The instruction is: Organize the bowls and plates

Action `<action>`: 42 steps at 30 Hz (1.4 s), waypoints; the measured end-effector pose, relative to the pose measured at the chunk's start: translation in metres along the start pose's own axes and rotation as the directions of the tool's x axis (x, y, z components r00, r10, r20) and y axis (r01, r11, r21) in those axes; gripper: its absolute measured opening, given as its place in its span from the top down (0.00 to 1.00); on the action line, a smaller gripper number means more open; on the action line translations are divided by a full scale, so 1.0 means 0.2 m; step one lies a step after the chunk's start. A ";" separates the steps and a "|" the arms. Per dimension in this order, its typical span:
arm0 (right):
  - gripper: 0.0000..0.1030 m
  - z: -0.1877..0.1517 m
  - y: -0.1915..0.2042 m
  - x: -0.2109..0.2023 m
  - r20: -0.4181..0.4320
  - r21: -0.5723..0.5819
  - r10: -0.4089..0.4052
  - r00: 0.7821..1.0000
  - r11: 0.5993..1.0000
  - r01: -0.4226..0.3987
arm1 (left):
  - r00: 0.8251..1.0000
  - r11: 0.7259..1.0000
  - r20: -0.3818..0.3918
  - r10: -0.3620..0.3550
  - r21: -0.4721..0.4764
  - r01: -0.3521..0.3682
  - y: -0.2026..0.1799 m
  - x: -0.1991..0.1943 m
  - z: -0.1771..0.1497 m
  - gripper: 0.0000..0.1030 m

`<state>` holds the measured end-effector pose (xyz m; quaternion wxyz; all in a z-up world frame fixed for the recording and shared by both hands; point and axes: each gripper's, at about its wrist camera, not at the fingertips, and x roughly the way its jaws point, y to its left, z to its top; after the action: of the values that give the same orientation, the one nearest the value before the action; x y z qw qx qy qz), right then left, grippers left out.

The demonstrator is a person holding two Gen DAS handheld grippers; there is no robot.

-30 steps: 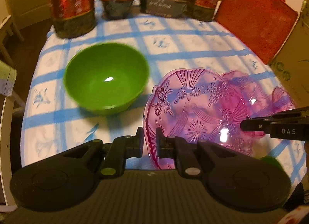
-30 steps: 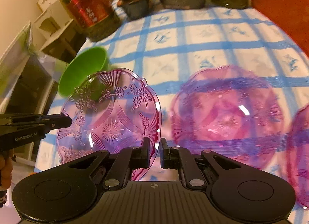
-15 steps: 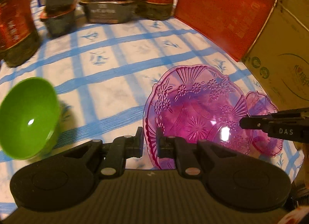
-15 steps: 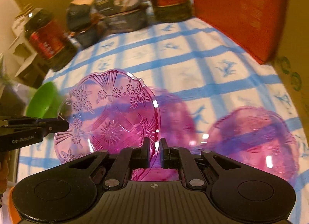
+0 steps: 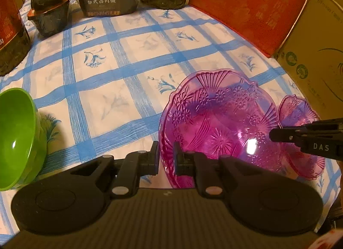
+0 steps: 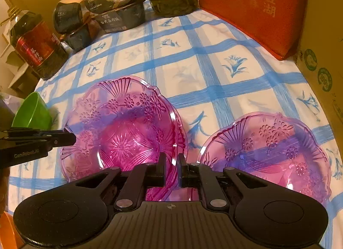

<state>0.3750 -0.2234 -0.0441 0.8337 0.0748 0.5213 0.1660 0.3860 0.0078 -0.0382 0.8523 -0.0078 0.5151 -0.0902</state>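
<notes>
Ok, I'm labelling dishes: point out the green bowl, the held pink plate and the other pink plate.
green bowl [image 5: 17,137]: left wrist view, inner wall.
held pink plate [image 6: 120,133]: right wrist view, centre.
other pink plate [image 6: 268,148]: right wrist view, inside.

A: What carries everything?
B: A table under a white cloth with blue checks [image 6: 193,60].
A: What rests on it?
B: A green bowl [image 5: 17,137] at its left edge, a pink plate [image 6: 265,152] on the right, dark food tubs [image 5: 109,6], oil bottles [image 6: 36,47], a red bag [image 5: 250,6].
</notes>
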 end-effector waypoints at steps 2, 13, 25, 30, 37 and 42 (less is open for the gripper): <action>0.90 0.00 0.00 0.01 0.003 -0.003 -0.003 1.000 1.000 0.003 | 1.000 1.000 -0.004 0.002 0.002 -0.002 -0.01 0.01 0.00 0.90; 0.84 0.01 -0.03 0.01 0.040 0.000 0.008 0.999 1.000 -0.008 | 1.000 1.000 -0.001 0.018 -0.007 -0.018 -0.02 0.04 -0.01 0.89; 0.47 -0.08 -0.04 -0.19 0.105 0.061 0.033 0.994 0.997 -0.040 | 0.997 0.997 0.080 0.017 -0.071 -0.011 -0.06 -0.18 -0.08 0.79; 0.47 -0.20 -0.05 -0.33 0.117 0.066 0.003 0.993 0.998 -0.010 | 0.994 0.995 0.108 -0.002 -0.094 0.012 -0.14 -0.30 -0.15 0.77; 0.47 -0.39 -0.09 -0.54 0.149 0.081 -0.030 0.988 0.997 0.018 | 0.990 0.991 0.134 -0.040 -0.121 0.056 -0.30 -0.46 -0.29 0.76; 0.47 -0.51 -0.13 -0.67 0.166 0.109 -0.048 0.985 0.994 0.030 | 0.986 0.989 0.154 -0.057 -0.130 0.077 -0.44 -0.55 -0.39 0.68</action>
<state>0.2347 -0.2999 0.0158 0.8726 0.1225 0.4586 0.1149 0.2543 -0.0550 0.0307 0.8826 -0.0897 0.4539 -0.0830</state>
